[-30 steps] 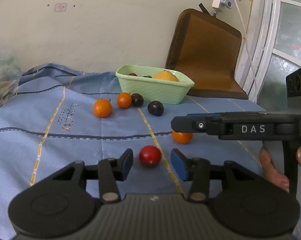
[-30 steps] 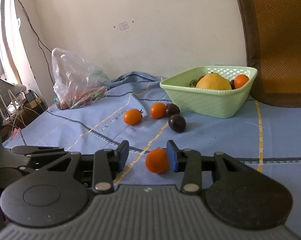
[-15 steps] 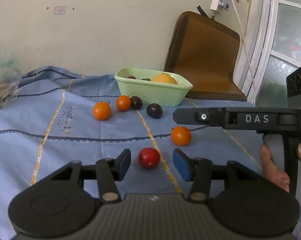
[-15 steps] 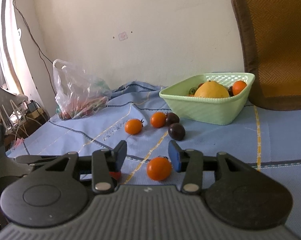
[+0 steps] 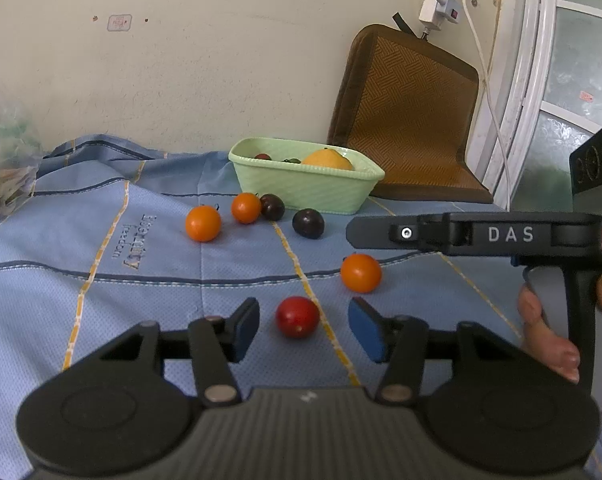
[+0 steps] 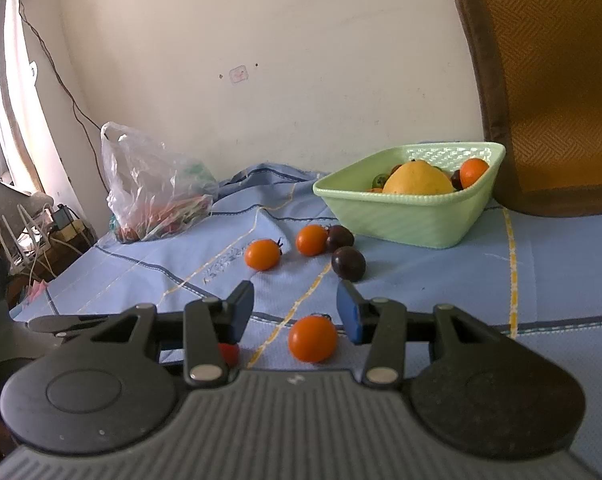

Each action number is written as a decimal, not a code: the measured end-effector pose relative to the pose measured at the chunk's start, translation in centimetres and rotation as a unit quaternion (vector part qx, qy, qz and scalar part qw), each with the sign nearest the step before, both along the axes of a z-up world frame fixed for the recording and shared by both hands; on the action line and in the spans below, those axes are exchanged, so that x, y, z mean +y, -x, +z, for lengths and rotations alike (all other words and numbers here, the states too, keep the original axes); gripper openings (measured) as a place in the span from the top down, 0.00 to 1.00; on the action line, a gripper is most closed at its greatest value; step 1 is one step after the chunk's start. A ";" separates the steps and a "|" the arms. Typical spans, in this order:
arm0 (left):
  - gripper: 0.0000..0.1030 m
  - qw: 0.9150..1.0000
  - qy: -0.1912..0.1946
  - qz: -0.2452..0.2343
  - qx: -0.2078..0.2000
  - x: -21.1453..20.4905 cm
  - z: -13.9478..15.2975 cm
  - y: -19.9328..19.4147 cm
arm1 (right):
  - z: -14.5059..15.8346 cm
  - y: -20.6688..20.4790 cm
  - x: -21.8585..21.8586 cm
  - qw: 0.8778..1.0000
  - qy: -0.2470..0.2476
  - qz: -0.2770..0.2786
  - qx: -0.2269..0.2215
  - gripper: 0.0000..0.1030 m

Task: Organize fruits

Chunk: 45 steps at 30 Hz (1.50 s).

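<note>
Currently I work over a blue cloth [image 5: 101, 300] spread on the surface, and the green basket [image 5: 301, 190] stands at its far side, already holding a large yellow fruit [image 6: 417, 180] and several small ones. Four small fruits lie loose just in front of the basket.

Step in hand, as I judge it: a paired pick. The left gripper [image 5: 303, 328] has just been opening; its jaws stand apart around the red tomato [image 5: 297, 317], pads clear of it on both sides. The right gripper [image 6: 295, 312] has also just been opening; the orange tomato [image 6: 312, 338] lies between its jaws, nearer the right-hand pad, untouched as far as I can tell. Neither gripper holds anything.

Procedure I advise:
1. Centre each fruit between the pads.
2. Close gently; the skin likely bruises and the round shape may roll.
3. Lift clear before carrying to the basket.

Legible writing: "DAS" on the right gripper's side; "freedom" on the cloth, with a larger word beside it that I cannot read.
</note>
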<state>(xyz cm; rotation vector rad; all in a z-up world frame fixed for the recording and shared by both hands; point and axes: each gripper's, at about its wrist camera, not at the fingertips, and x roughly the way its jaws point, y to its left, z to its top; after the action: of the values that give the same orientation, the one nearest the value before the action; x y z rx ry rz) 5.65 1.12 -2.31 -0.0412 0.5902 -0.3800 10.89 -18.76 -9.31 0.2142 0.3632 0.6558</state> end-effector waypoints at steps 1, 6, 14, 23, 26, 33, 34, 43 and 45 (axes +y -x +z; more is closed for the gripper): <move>0.51 1.000 0.000 0.000 0.000 0.0 0.0 0.0 | 0.0 0.0 0.1 1.000 0.002 0.002 0.000 0.53; 0.51 1.000 -0.004 0.001 -0.001 -0.1 0.1 -0.1 | -0.2 0.0 0.5 1.000 0.014 0.013 -0.004 0.53; 0.51 1.000 -0.011 0.002 0.002 -0.4 0.1 -0.2 | -0.4 -0.3 1.1 1.000 0.028 0.009 0.008 0.53; 0.59 1.000 -0.014 0.019 0.011 -0.6 -0.1 -1.0 | -0.6 -0.7 0.9 0.999 0.031 -0.017 0.027 0.52; 0.73 0.999 -0.021 0.019 0.019 -0.9 -0.3 -1.2 | -0.8 -1.1 1.2 0.997 0.053 -0.033 0.039 0.52; 0.75 1.000 -0.005 0.018 0.023 -0.5 -0.4 -1.3 | -0.9 -1.0 1.7 0.994 0.096 -0.050 0.034 0.72; 0.75 1.000 0.001 0.017 0.024 -0.4 -0.3 -1.5 | -0.8 -1.2 1.3 0.995 0.084 -0.043 0.040 0.72; 0.75 0.997 0.071 0.000 0.003 -1.5 5.3 -9.9 | 4.4 -5.2 -1.8 0.996 0.014 -0.083 -0.036 0.72; 0.75 0.997 0.082 0.003 0.006 -2.0 6.3 -12.7 | 4.7 -7.2 -2.3 0.993 0.007 -0.107 -0.041 0.72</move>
<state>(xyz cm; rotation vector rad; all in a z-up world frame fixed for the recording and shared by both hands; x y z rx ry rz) 18.31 -0.86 3.95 -0.2021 0.5687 -0.4218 18.10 -21.03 -4.61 0.2088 0.2619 0.4483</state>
